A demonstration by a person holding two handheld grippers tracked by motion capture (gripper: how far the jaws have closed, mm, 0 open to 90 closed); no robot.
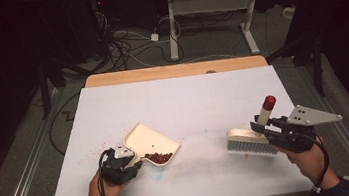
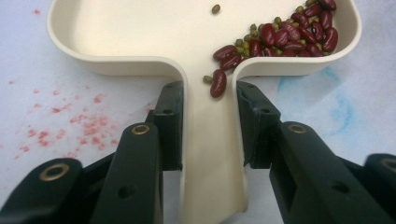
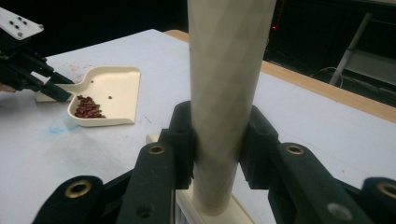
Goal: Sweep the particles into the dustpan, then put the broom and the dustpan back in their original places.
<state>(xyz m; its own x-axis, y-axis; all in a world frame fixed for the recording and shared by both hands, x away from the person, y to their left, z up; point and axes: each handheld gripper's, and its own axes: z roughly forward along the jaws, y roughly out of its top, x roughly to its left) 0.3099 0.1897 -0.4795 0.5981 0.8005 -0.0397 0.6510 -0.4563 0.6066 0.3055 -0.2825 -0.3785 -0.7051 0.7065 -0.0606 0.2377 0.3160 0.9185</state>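
A cream dustpan [image 1: 148, 139] lies on the white table at front left, holding a heap of red kidney beans and a few small green ones [image 1: 158, 157] in its near corner. My left gripper [image 1: 129, 165] is shut on the pan's flat handle [image 2: 212, 158], and one bean [image 2: 218, 83] lies at the handle's mouth. At front right, a cream hand brush [image 1: 248, 138] stands bristles down, its red-tipped handle [image 1: 267, 106] upright. My right gripper [image 1: 273, 131] is shut on that handle [image 3: 224, 93]. The right gripper view also takes in the dustpan [image 3: 114, 84] and the left gripper [image 3: 46, 84].
Red speckles [image 2: 70, 121] and a blue smear [image 2: 336, 107] mark the table [image 1: 188, 101] around the pan. The table's wooden far edge [image 1: 174, 71] lies beyond. Cables [image 1: 126, 48] and a desk frame [image 1: 172, 28] sit on the floor behind.
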